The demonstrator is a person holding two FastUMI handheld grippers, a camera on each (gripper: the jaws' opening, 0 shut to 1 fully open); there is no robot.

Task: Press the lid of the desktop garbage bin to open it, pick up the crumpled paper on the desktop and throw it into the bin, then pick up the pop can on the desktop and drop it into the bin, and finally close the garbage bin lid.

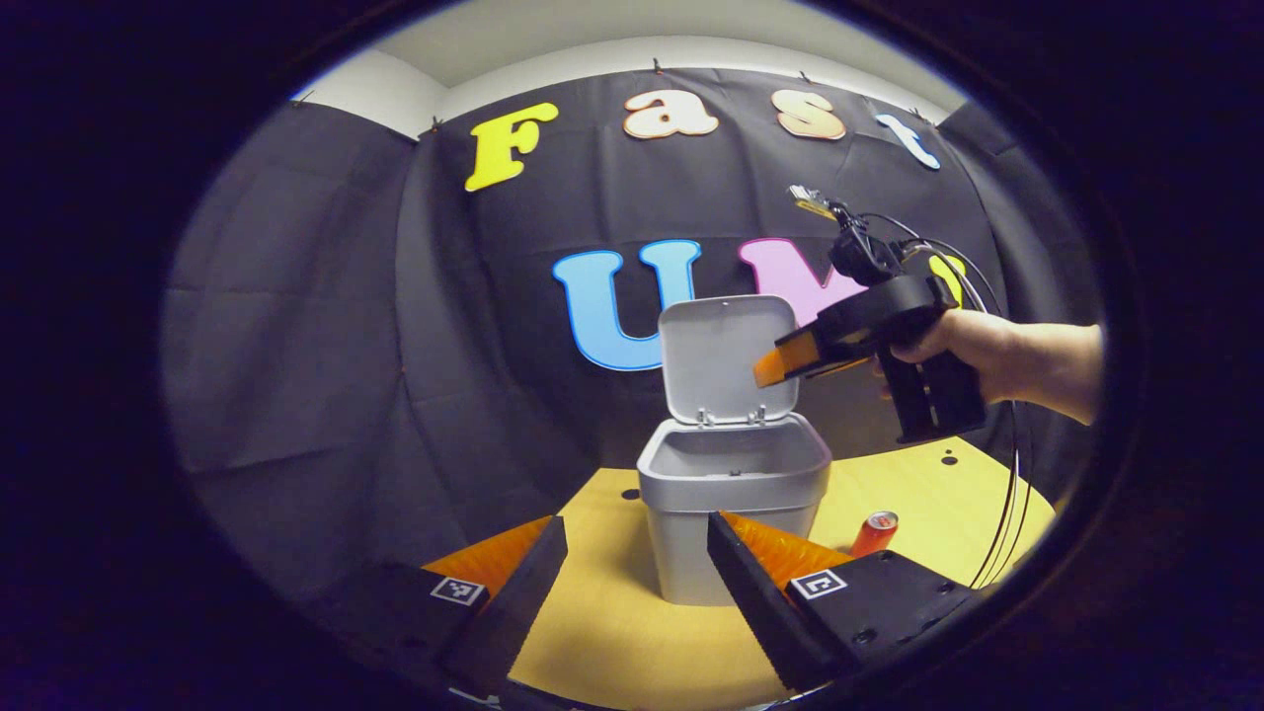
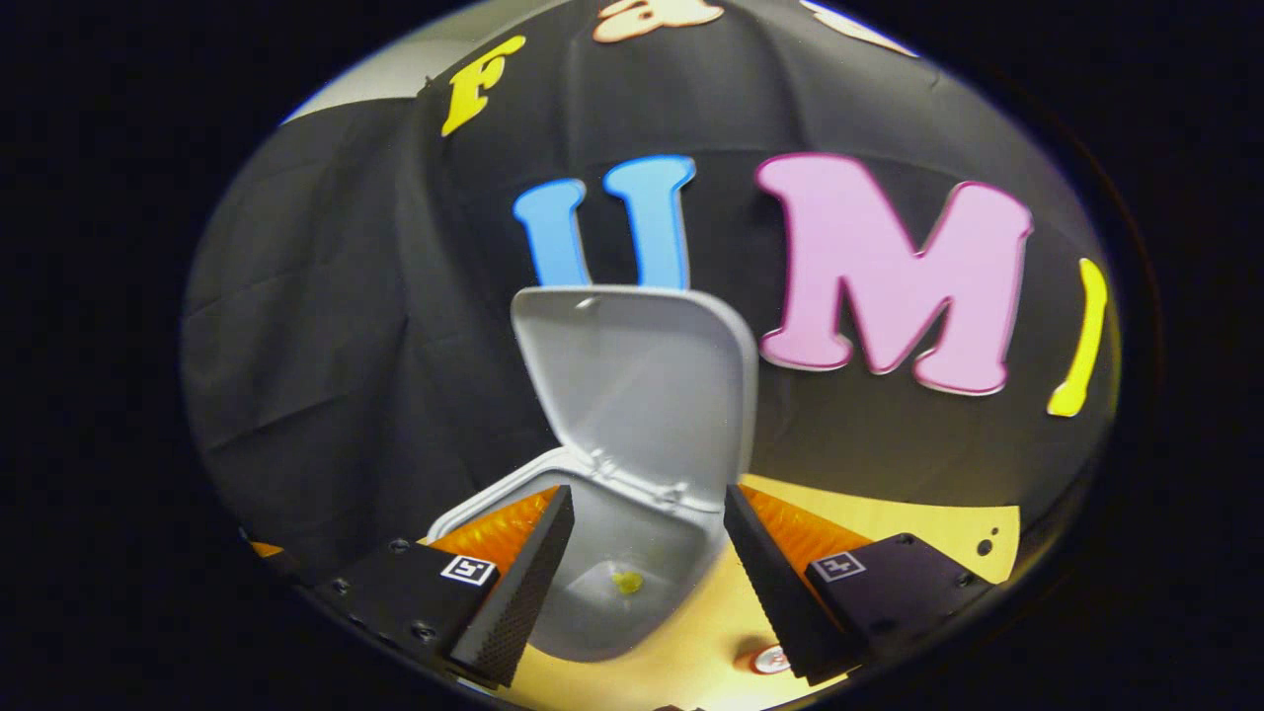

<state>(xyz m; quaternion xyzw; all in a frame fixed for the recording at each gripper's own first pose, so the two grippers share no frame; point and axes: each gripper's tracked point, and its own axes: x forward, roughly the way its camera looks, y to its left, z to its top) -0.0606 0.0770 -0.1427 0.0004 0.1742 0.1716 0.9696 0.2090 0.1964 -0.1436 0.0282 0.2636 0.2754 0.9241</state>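
My right claw stands wide and empty above the open bin; the can, lower right, looks light, slick and dentable, so grip mid-body.

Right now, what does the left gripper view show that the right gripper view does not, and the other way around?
The left gripper view shows the bin from the side, with the right gripper held by a hand above it, and the can standing on the table beside the bin.

The right gripper view looks down into the bin, where a small yellow piece lies on the bottom.

Both show the lid standing open, the table, and the can.
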